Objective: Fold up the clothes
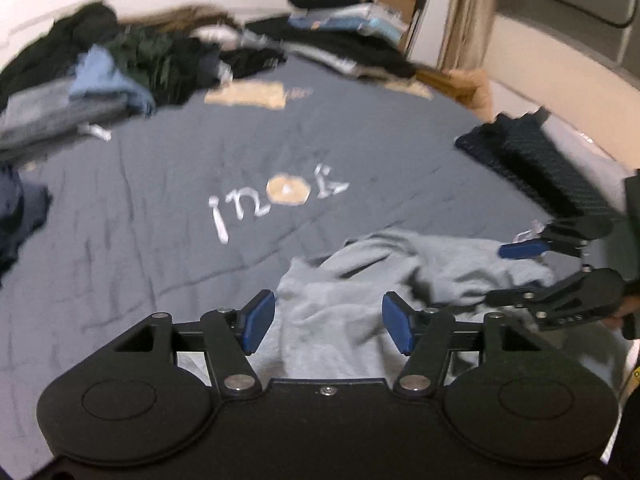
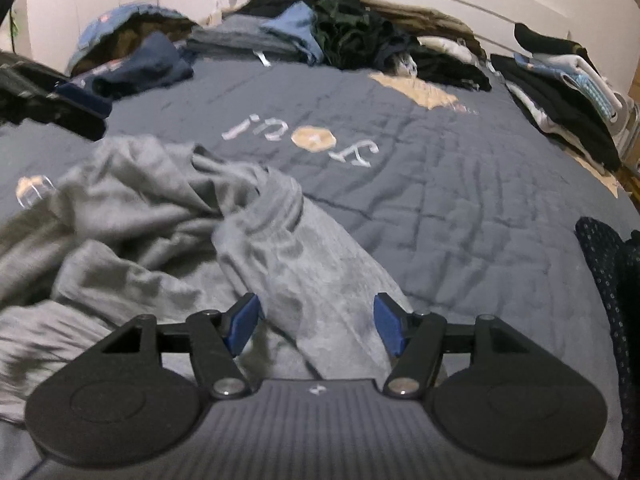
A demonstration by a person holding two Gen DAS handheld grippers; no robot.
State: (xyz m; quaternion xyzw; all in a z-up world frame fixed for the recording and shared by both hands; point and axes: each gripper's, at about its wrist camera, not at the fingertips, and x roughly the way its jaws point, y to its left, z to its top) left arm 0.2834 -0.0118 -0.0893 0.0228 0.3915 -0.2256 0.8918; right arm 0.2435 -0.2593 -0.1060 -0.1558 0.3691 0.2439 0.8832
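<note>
- Left gripper (image 1: pixel 328 322): jaws stand apart, blue pads (image 1: pixel 258 322) clear of any cloth; grey garment (image 1: pixel 340 304) lies below and between them, not clamped.
- Right gripper (image 2: pixel 316 322): jaws stand apart over a long section of the grey garment (image 2: pixel 280 248); pads do not press on it. Same gripper appears at the right edge of the left wrist view (image 1: pixel 560 276), also parted.
- Grey garment: crumpled, unfolded, on the near part of the bed, directly ahead of both grippers.
- Blue-grey quilt (image 2: pixel 460 208): covers the bed; pale lettering (image 2: pixel 300 136) with a tan disc sits beyond the garment.
- Dark dotted cloth (image 2: pixel 604 272): near the right edge of the bed.
- Loose clothes pile (image 2: pixel 340 28): along the far side of the bed, against the wall.
- Stacked clothes (image 2: pixel 560 80): far right corner, beside the pile.
</note>
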